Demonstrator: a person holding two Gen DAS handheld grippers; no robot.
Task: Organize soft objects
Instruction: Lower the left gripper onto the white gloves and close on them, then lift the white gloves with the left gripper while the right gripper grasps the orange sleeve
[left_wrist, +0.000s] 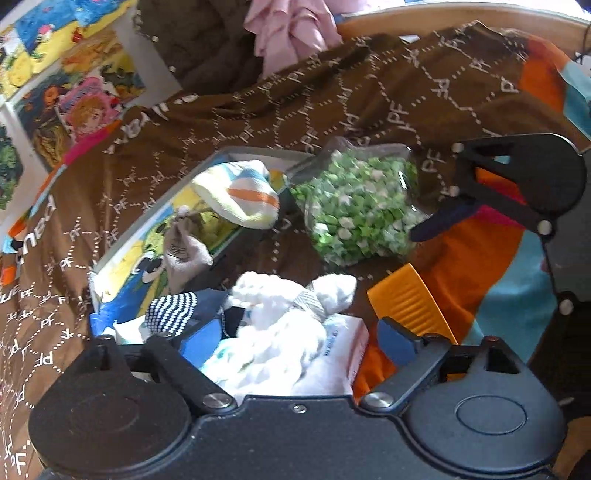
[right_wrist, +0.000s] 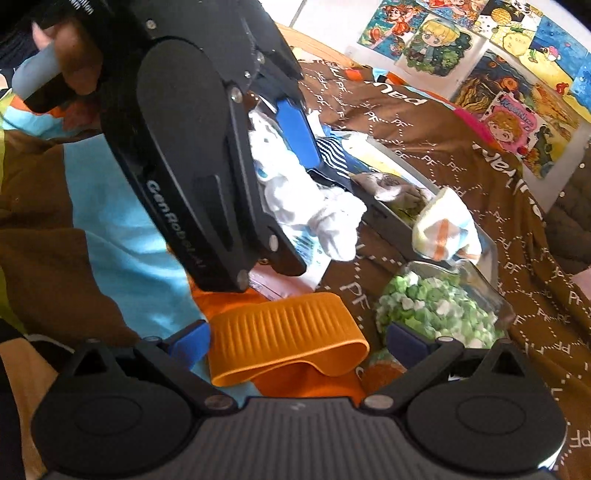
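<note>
My left gripper (left_wrist: 297, 339) hangs over a heap of soft things, its jaws wide apart. A white fluffy cloth (left_wrist: 284, 317) and a navy dotted sock (left_wrist: 170, 310) lie between the blue fingers, and no pad visibly presses on them. A striped sock (left_wrist: 240, 195) hangs over the rim of a grey picture tray (left_wrist: 122, 240), and a grey sock (left_wrist: 184, 251) lies inside it. My right gripper (right_wrist: 299, 343) stands open around an orange ribbed rubber piece (right_wrist: 288, 332), the left pad at its edge.
A clear bag of green and white paper stars (left_wrist: 358, 206) lies beside the tray. Everything rests on a brown patterned blanket (left_wrist: 258, 110) with orange and light blue patches. A pink cloth (left_wrist: 291, 26) lies at the back, and cartoon pictures (right_wrist: 517, 122) cover the wall.
</note>
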